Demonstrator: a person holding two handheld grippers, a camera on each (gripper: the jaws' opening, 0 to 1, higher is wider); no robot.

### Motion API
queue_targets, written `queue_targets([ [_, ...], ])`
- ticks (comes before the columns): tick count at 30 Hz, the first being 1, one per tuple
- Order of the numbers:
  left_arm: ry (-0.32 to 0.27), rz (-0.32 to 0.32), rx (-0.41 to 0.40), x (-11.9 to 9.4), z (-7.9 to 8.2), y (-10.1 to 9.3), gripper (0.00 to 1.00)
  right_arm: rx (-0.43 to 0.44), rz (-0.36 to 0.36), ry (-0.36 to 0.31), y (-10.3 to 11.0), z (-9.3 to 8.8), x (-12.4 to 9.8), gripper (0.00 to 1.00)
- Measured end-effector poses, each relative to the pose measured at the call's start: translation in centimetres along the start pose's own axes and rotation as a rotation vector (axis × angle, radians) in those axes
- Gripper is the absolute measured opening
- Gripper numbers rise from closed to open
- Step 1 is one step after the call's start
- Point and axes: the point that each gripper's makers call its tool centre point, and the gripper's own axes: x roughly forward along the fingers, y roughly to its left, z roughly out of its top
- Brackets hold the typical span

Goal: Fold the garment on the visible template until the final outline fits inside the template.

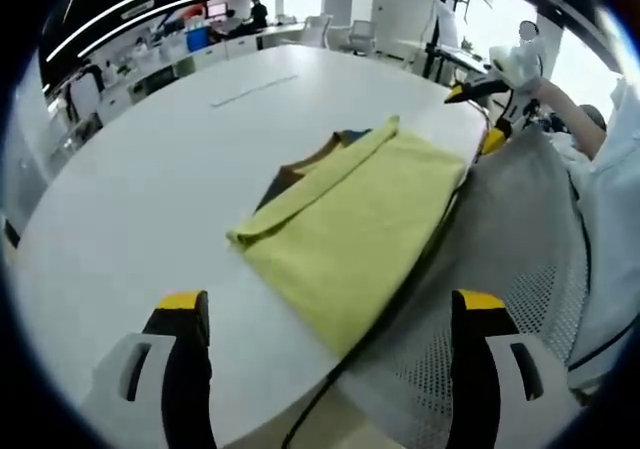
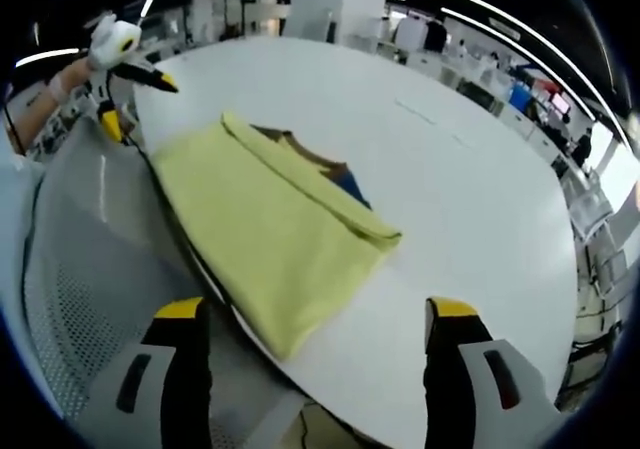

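The yellow garment (image 1: 345,234) looks light and floppy, best pinched at its folded edge, while both grippers, left (image 1: 330,344) and right (image 2: 310,354), hang released.

The left gripper (image 1: 330,344) has two black jaws, each capped with a yellow tip and seated in a pale grey-white housing with a dark slot in it. The right gripper (image 2: 310,354) is built the same way: black jaws, yellow tips, whitish housings with a dark slot on each side. Seen far ahead of the left gripper's jaws, the right gripper (image 1: 478,89) shows a white rounded body and black jaws ending in yellow. Far ahead of the right gripper's jaws, the left gripper (image 2: 140,69) looks alike, white on top, black and yellow at the tips. The person wears a light-coloured sleeve (image 1: 612,189), pale, loose and creased.
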Motion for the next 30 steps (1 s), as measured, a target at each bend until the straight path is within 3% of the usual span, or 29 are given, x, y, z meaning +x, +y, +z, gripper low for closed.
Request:
queue_targets([
  [15, -0.014, -0.004, -0.003, 0.0, 0.5, -0.2, 1.00, 0.007, 0.016, -0.040, 0.2, 0.7, 0.2, 0.99],
  [19, -0.003, -0.008, 0.001, 0.1, 0.3, -0.3, 1.00, 0.047, 0.052, -0.046, 0.7, 0.8, 0.2, 1.00],
  [23, 0.019, -0.010, 0.009, 0.2, -0.1, -0.3, 1.00, 0.066, 0.022, -0.097, 0.2, 1.6, 0.2, 1.00],
  [30, 0.020, -0.006, 0.009, 0.3, -0.1, -0.1, 1.00, 0.056, 0.018, -0.092, 0.2, 1.8, 0.2, 1.00],
])
